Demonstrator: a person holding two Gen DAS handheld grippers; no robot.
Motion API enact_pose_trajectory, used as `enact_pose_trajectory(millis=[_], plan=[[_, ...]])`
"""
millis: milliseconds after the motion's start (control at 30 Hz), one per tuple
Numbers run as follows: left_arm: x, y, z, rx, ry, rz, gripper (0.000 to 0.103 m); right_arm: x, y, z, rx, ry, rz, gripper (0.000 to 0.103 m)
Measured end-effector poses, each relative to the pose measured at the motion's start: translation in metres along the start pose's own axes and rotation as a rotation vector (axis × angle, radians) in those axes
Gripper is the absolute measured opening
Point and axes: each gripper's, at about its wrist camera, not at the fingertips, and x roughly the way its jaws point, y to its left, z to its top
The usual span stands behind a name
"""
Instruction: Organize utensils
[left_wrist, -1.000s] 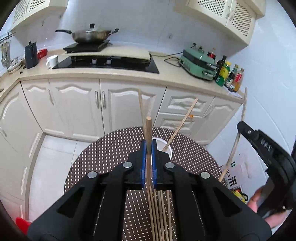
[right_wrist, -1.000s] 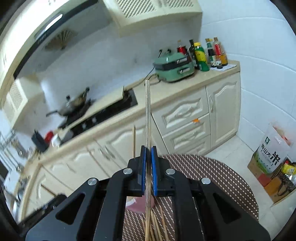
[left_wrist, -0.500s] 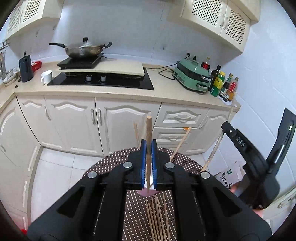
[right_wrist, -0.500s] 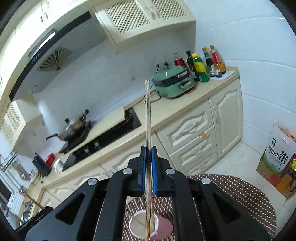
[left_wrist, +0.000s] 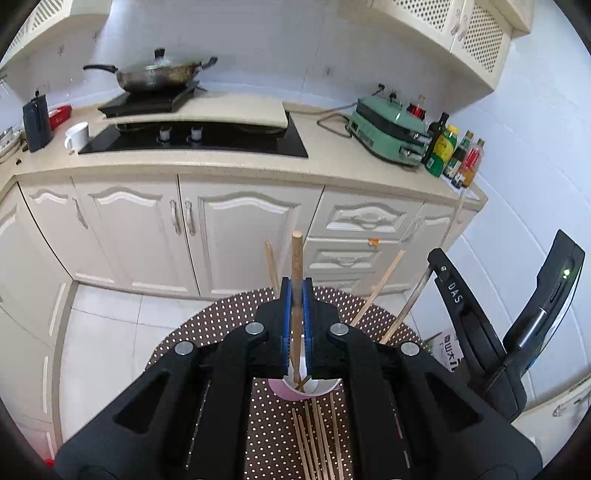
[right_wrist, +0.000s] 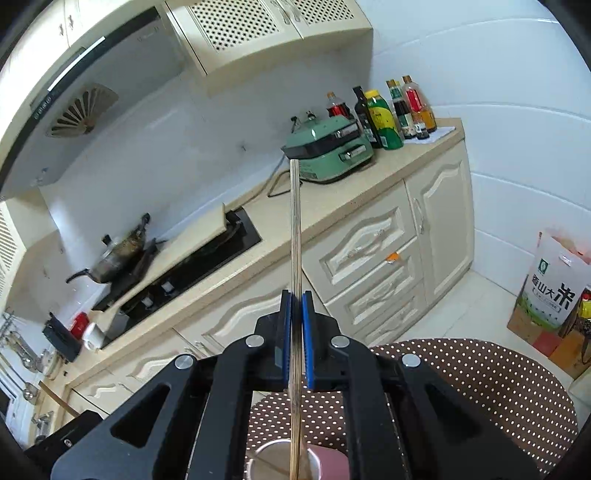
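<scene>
My left gripper (left_wrist: 296, 295) is shut on a round wooden chopstick (left_wrist: 296, 258), held upright with its lower end inside a pink cup (left_wrist: 291, 392) on the dotted table (left_wrist: 229, 325). Two more chopsticks (left_wrist: 376, 291) lean out of the cup. Several loose chopsticks (left_wrist: 314, 435) lie on the table below the cup. My right gripper (right_wrist: 296, 310) is shut on a thin pale chopstick (right_wrist: 295, 229), upright, its lower end over the cup (right_wrist: 325, 461). The right gripper's body shows in the left wrist view (left_wrist: 480, 343).
A kitchen counter (left_wrist: 332, 166) with a hob, wok (left_wrist: 155, 75), green grill (left_wrist: 388, 133) and sauce bottles (left_wrist: 450, 151) stands beyond the table. A rice bag (right_wrist: 546, 291) sits on the floor to the right.
Both grippers have risen and tilted up with their chopsticks. The cup now sits lower in both views, under the jaws, and more of the wall and upper cabinets shows.
</scene>
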Motion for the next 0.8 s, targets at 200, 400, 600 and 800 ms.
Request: enact_pose_trajectory(millis=[200, 400, 600, 800], plan=[[0.032, 0.007, -0.011, -0.009, 0.079, 0.0, 0.006, 0.019, -0.001, -0.021, -0.029, 0.04, -0.038, 0.005], [0.052, 0.017, -0.02, -0.048, 0.121, 0.011, 0.006, 0.029, -0.002, -0.036, -0.051, 0.061, -0.056, 0.005], [0.06, 0.027, -0.025, -0.097, 0.134, 0.004, 0.006, 0.034, -0.006, -0.037, -0.012, 0.082, -0.04, 0.005], [0.061, 0.029, -0.026, -0.121, 0.135, -0.004, 0.006, 0.021, -0.001, -0.017, -0.002, 0.015, -0.012, 0.005]])
